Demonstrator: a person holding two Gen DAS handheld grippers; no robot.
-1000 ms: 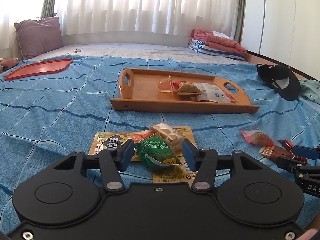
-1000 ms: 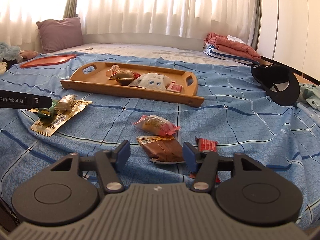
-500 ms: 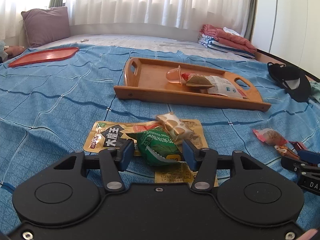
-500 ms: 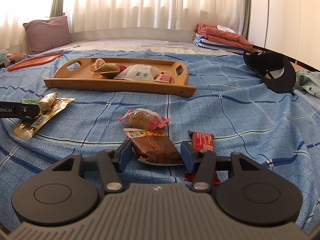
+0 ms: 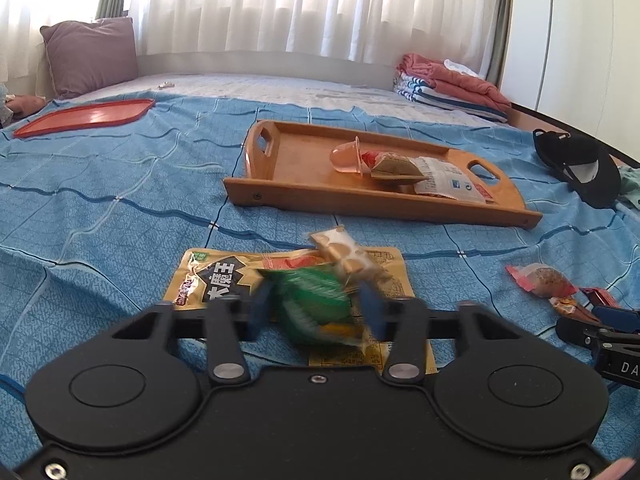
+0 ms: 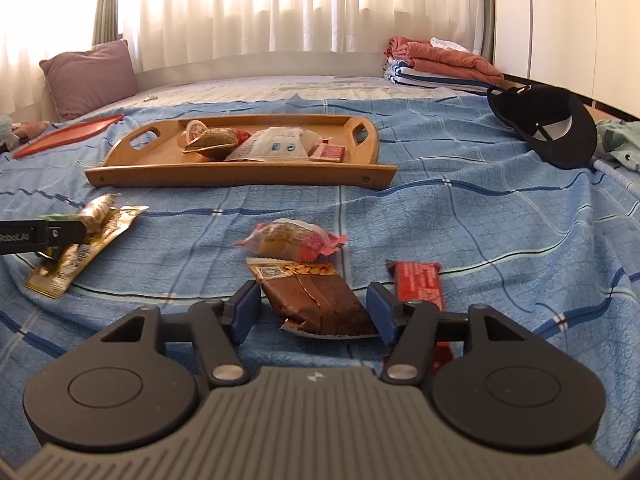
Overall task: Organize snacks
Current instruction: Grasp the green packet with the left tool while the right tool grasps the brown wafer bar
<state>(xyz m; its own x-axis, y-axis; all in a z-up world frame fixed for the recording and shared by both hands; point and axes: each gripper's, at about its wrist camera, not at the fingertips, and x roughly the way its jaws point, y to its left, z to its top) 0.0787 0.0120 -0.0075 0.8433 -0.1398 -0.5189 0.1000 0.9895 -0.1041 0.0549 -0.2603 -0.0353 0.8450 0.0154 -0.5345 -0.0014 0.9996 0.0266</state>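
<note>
The left tongs (image 5: 316, 312) are closing on a green snack packet (image 5: 316, 300), which sits between the blue pads and is blurred; whether the pads already press it cannot be told. The packet lies on a flat yellow pouch (image 5: 224, 276) on the bed's blue bedspread (image 5: 120, 208), with a small spotted packet (image 5: 348, 256) leaning against it. The right tongs (image 6: 314, 312) stand released and are opening a little, straddling a brown snack bar (image 6: 320, 304) without touching it; a red bar (image 6: 420, 284) lies just beside the right pad and a pink-wrapped bun (image 6: 292, 240) sits beyond.

The wooden tray (image 5: 304, 200) further up the bed already holds several snacks, so it looks like the place to gather the rest. To do this step well, the left tongs should squeeze only the green packet, across its middle, and lift straight up so the pouch below and the spotted packet are not dragged along. The right tongs should close on the brown bar alone, keeping the red bar out of the grip.
</note>
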